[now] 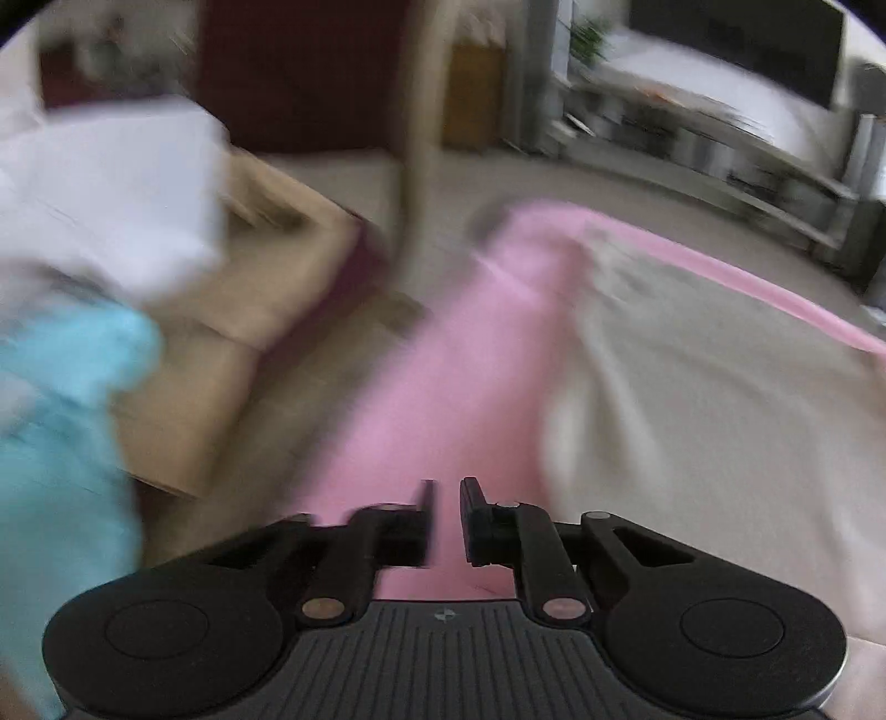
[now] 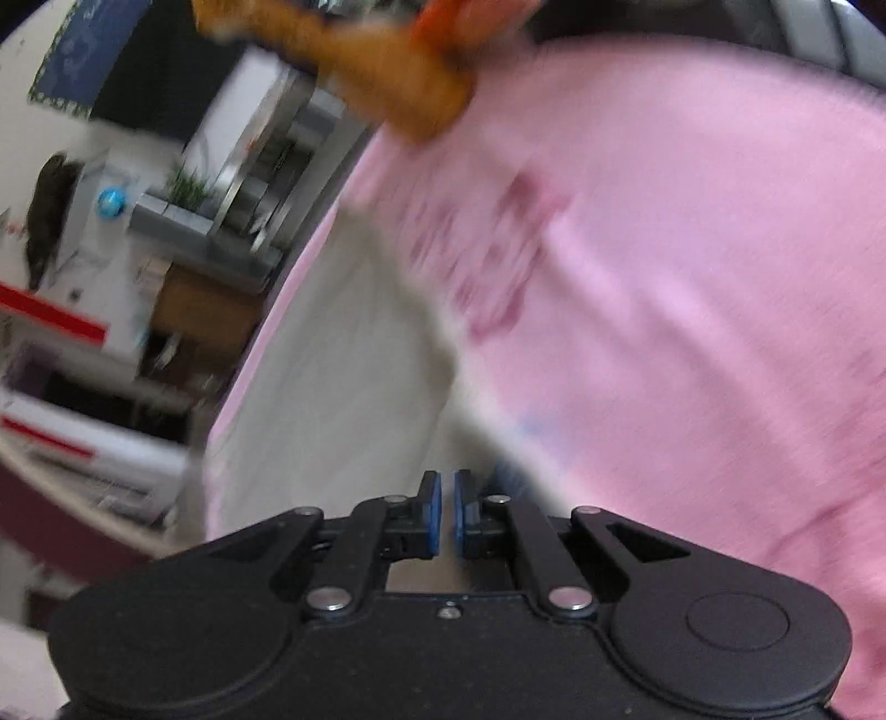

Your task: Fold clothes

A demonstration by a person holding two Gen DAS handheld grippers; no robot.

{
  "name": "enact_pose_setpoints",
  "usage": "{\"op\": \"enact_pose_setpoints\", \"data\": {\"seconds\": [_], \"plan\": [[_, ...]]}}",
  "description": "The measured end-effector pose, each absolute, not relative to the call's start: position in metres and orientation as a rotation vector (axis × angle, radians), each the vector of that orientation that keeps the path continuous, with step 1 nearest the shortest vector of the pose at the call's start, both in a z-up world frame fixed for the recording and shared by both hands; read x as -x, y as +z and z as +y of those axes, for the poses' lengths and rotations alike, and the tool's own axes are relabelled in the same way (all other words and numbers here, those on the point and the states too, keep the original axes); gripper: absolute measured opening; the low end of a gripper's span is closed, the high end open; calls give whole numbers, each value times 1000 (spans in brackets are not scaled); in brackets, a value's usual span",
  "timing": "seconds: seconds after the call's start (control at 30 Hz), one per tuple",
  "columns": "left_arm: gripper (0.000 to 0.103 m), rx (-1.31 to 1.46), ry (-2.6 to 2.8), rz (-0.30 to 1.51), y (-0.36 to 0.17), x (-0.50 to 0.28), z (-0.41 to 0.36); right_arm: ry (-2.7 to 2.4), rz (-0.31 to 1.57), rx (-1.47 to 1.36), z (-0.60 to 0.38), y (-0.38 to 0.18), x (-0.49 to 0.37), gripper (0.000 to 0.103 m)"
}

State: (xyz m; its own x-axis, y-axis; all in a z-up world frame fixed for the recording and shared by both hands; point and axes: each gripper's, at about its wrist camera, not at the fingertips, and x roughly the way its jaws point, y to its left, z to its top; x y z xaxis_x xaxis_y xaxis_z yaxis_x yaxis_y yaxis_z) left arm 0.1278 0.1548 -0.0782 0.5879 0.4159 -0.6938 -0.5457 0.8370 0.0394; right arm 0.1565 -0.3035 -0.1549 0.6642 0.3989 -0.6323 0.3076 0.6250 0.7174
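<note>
Along the bottom of the left wrist view, the left hand-held gripper (image 1: 444,518) shows its fingers nearly together with a narrow gap; pink cloth fills that gap, but blur hides whether the pads pinch it. That pink garment (image 1: 443,354) runs up the frame's middle, its pale inner side (image 1: 692,376) spreading to the right. At lower left lies a turquoise cloth (image 1: 61,399), above it a white cloth (image 1: 111,188), both resting by a tan sofa (image 1: 232,315). Farther off, upper right, stands a low grey TV stand (image 1: 720,160) under a dark screen (image 1: 736,39).

In the right wrist view, the right hand-held gripper (image 2: 447,515) has its blue pads almost shut, nothing clearly between them. The pink garment (image 2: 692,277) fills the right side; its dark pink print (image 2: 498,260) is too smeared to read. An orange shape (image 2: 387,66) blurs at top centre.
</note>
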Motion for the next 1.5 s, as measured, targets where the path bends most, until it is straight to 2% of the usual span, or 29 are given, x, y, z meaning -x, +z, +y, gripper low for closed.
{"op": "enact_pose_setpoints", "data": {"seconds": [0.13, 0.17, 0.23, 0.33, 0.6, 0.63, 0.67, 0.7, 0.9, 1.1, 1.17, 1.33, 1.5], "plan": [[16, 187, 545, 826, -72, -103, 153, 20, 842, -905, -311, -140, -134, 21], [17, 187, 512, 855, -72, -96, 150, 26, 842, -910, -312, -137, -129, 21], [22, 204, 413, 892, -69, -81, 143, 64, 891, -883, -308, -128, -121, 21], [23, 202, 291, 909, -71, -55, 124, 143, 911, -783, -293, -112, -108, 21], [16, 76, 256, 995, -96, -42, 96, 315, 1030, -610, -257, -118, -98, 21], [22, 43, 270, 1005, -98, -43, 95, 313, 1045, -594, -255, -121, -99, 21], [23, 1, 280, 1012, -99, -42, 94, 310, 1061, -578, -253, -123, -100, 13], [24, -32, 295, 1015, -100, -41, 94, 307, 1076, -562, -251, -126, -101, 0], [25, -155, 394, 1022, -103, -36, 96, 231, 1095, -499, -260, -123, -97, 0], [24, -68, 426, 980, -91, -25, 108, 165, 1085, -501, -274, -116, -94, 1], [23, -2, 417, 934, -82, -23, 113, 171, 1040, -534, -279, -108, -93, 7], [21, 89, 264, 885, -76, -36, 98, 251, 950, -704, -284, -107, -103, 11], [21, 72, 39, 863, -77, -73, 49, 421, 992, -844, -250, -127, -132, 12]]}}
